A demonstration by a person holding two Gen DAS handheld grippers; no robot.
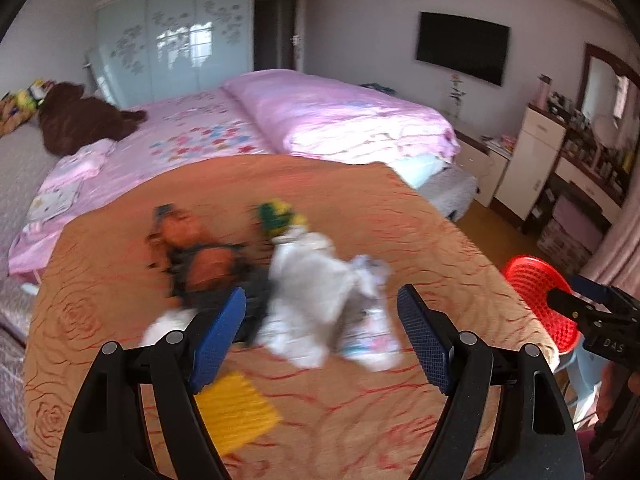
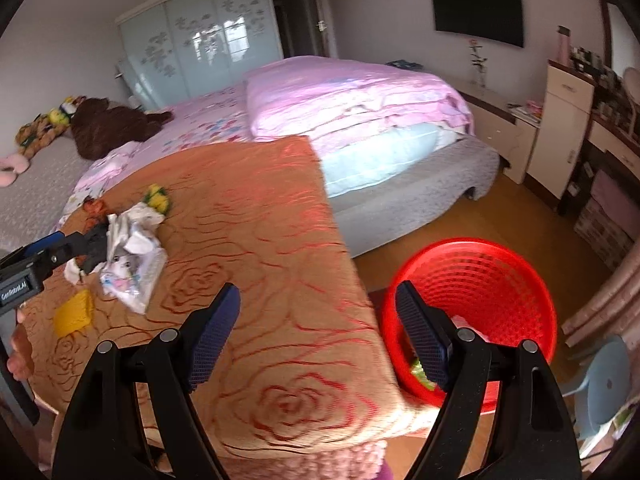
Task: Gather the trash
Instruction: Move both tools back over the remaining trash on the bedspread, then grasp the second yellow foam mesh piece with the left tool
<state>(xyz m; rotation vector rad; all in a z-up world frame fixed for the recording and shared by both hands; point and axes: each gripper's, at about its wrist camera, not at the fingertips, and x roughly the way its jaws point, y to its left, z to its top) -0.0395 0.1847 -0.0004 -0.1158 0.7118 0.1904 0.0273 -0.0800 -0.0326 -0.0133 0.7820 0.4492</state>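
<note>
Trash lies on an orange rose-patterned table [image 1: 400,240]: a crumpled white plastic bag [image 1: 316,292], a dark wrapper [image 1: 208,268], a green-yellow packet [image 1: 276,216] and a yellow piece [image 1: 232,408]. My left gripper [image 1: 322,340] is open just short of the white bag; it also shows in the right wrist view [image 2: 92,248], at the pile. My right gripper [image 2: 318,332] is open and empty, over the table's right edge beside a red mesh basket [image 2: 492,288]. The basket holds a few scraps at its bottom. The pile also shows in the right wrist view [image 2: 132,248].
A bed with a pink quilt [image 1: 340,120] stands behind the table. A dresser and white cabinet [image 2: 568,120] line the right wall. A grey-blue stool [image 2: 604,384] stands right of the basket. Wooden floor [image 2: 520,208] lies between bed and cabinet.
</note>
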